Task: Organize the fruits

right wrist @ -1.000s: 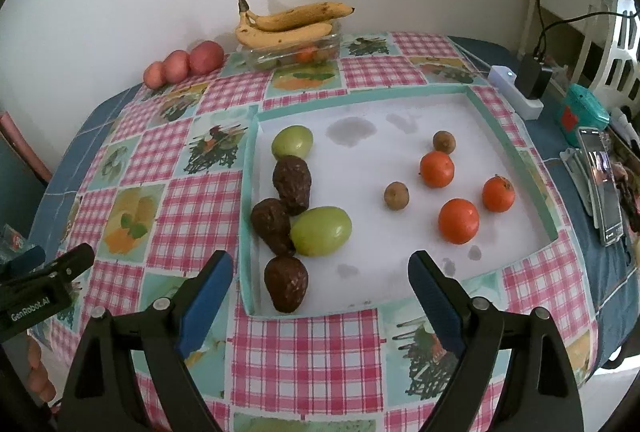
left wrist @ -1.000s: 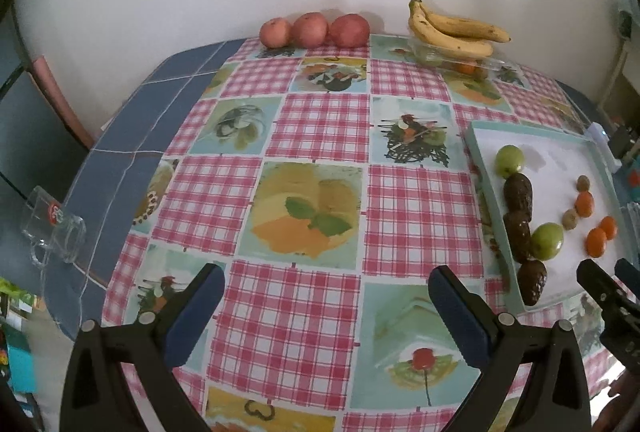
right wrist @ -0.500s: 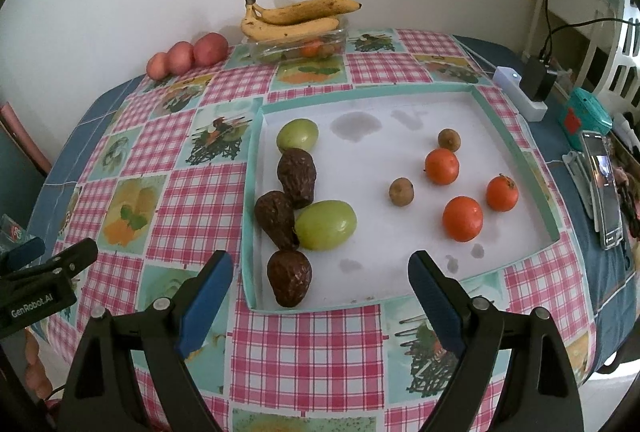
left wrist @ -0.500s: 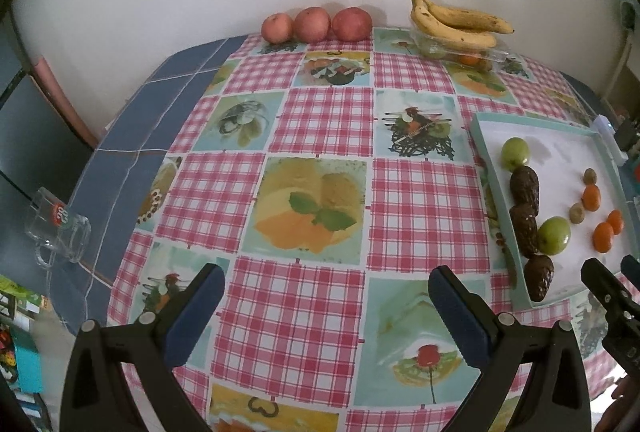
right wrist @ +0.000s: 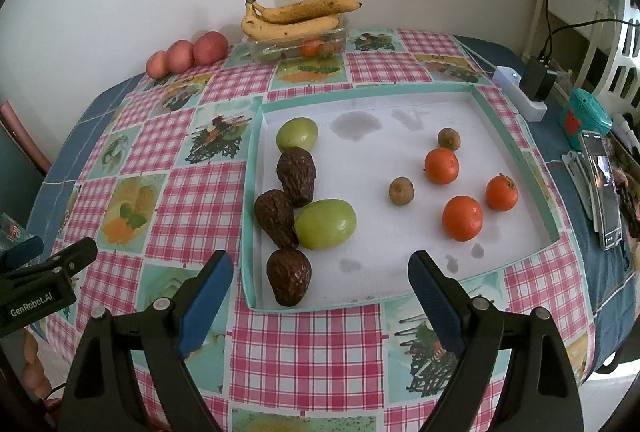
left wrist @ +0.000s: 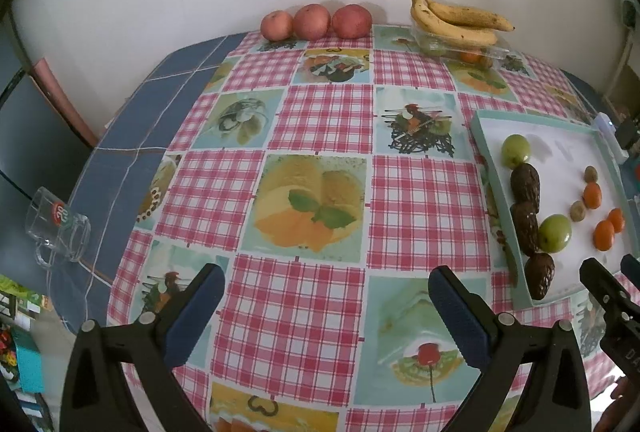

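Note:
A shallow teal-rimmed white tray [right wrist: 516,136] on the right of the table holds three dark wrinkled avocados [right wrist: 296,176], two green fruits [right wrist: 326,218], three oranges [right wrist: 462,218] and two small brown fruits [right wrist: 401,191]. The tray also shows in the left wrist view [left wrist: 480,136]. Three red apples [left wrist: 312,21] and a banana bunch [left wrist: 456,18] on a clear box lie at the far edge. My right gripper [right wrist: 320,292] is open and empty over the tray's near rim. My left gripper [left wrist: 326,308] is open and empty over the checked cloth.
A clear glass mug [left wrist: 56,228] lies at the table's left edge. A power strip with a charger [right wrist: 524,88], a teal gadget [right wrist: 586,118] and a phone [right wrist: 602,184] lie to the right of the tray. A white wall stands behind the table.
Both grippers have pulled back and up a little, so the table and tray look slightly farther. Both stay open. No fruit has moved.

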The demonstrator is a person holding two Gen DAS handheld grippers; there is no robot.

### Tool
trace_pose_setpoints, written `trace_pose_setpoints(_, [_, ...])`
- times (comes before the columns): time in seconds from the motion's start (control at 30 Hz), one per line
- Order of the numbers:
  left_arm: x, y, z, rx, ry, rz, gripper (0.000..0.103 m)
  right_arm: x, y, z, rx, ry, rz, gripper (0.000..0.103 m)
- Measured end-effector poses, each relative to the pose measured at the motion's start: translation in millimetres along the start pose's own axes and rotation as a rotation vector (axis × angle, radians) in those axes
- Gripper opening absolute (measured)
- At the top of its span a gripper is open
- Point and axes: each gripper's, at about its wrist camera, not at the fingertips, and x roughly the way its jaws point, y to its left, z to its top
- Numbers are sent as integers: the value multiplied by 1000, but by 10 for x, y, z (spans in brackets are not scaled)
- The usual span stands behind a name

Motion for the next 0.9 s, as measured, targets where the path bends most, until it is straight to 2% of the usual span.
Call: trace_pose_setpoints(0.9, [15, 24, -4, -10, 8, -2, 103, 41, 25, -18, -7, 14, -7, 90])
